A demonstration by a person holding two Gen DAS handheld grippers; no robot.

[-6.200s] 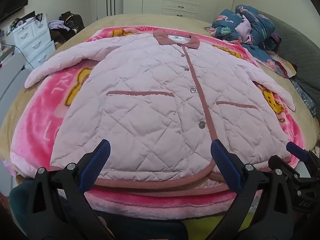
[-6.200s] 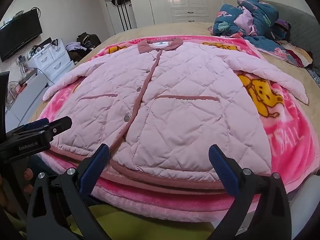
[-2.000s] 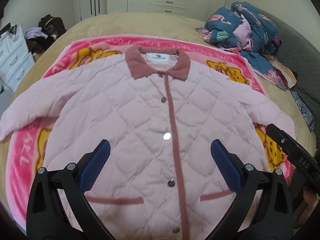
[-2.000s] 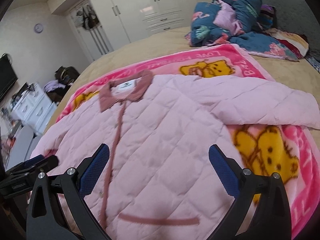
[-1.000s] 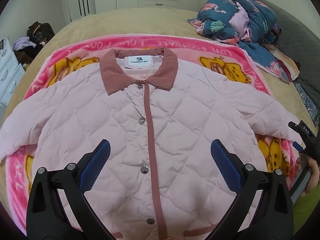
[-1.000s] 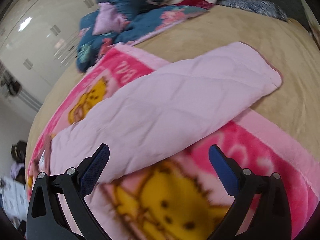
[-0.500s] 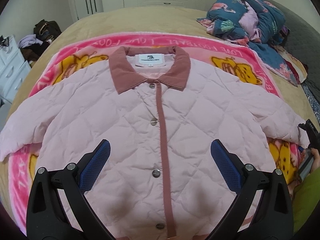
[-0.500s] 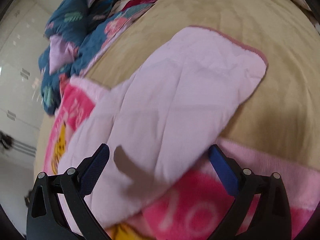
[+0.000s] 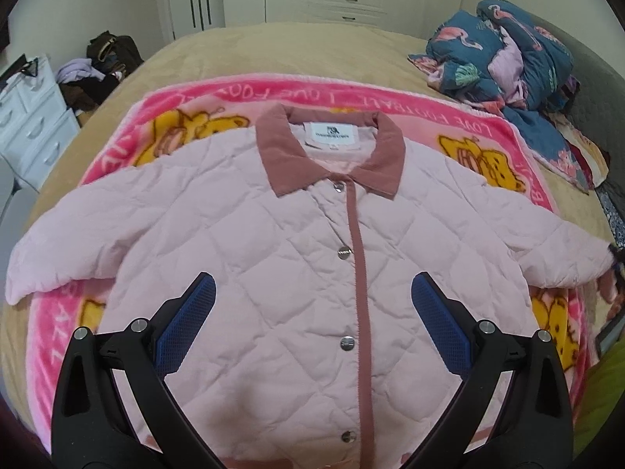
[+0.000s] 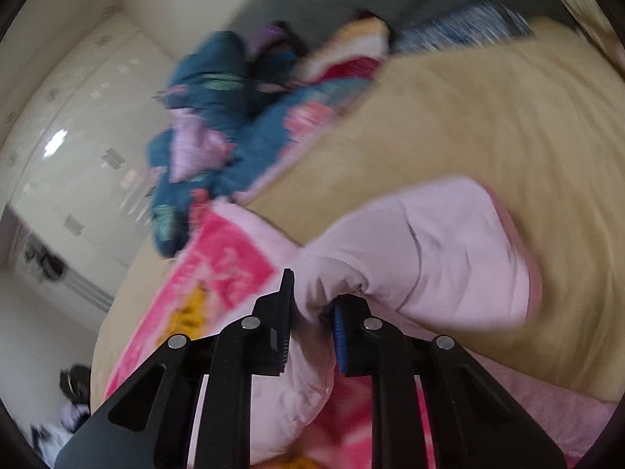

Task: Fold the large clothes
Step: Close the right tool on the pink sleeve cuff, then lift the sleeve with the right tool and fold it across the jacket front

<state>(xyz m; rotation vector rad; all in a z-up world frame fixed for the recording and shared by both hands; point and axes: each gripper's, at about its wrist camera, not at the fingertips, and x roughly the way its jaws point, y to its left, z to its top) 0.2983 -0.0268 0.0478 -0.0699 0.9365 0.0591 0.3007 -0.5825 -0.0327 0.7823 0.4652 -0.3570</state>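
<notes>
Pink quilted jacket buttoned, flat face-up on blanket; one sleeve pinched.

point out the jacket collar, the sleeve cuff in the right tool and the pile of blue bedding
jacket collar (image 9: 291,156), left wrist view, on its left flap
sleeve cuff (image 10: 461,258), right wrist view, on the quilted cloth past the tool
blue bedding pile (image 9: 539,54), left wrist view, on its upper fold

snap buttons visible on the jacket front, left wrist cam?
4, all beside the dusty-rose placket of the pink quilted jacket: one just under the collar, one on the chest, one lower, one near the frame bottom. More may lie below, out of frame.
</notes>
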